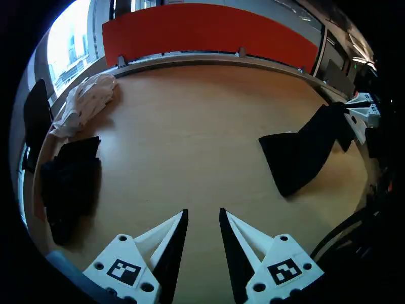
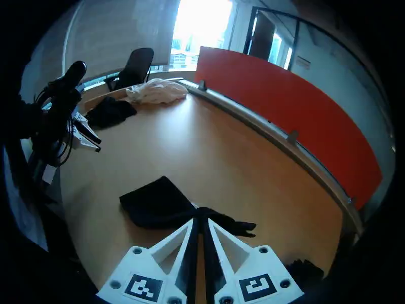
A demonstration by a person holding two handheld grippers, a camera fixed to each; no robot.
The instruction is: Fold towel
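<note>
Left gripper view: wooden desk (image 1: 202, 126) is bounded by a red divider (image 1: 212, 30) at the far edge. Left gripper (image 1: 202, 223) is held part open and empty over bare wood. Black towel (image 1: 298, 152) is seen right, one corner raised.
Right gripper view: right gripper (image 2: 201, 218) is clamped on the towel corner. An office chair (image 2: 134, 66) is seen past the desk end.

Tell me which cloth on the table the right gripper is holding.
The black towel, pinched at one end by the right gripper. The crumpled black cloth and the white cloth lie apart at the far end, untouched.
</note>
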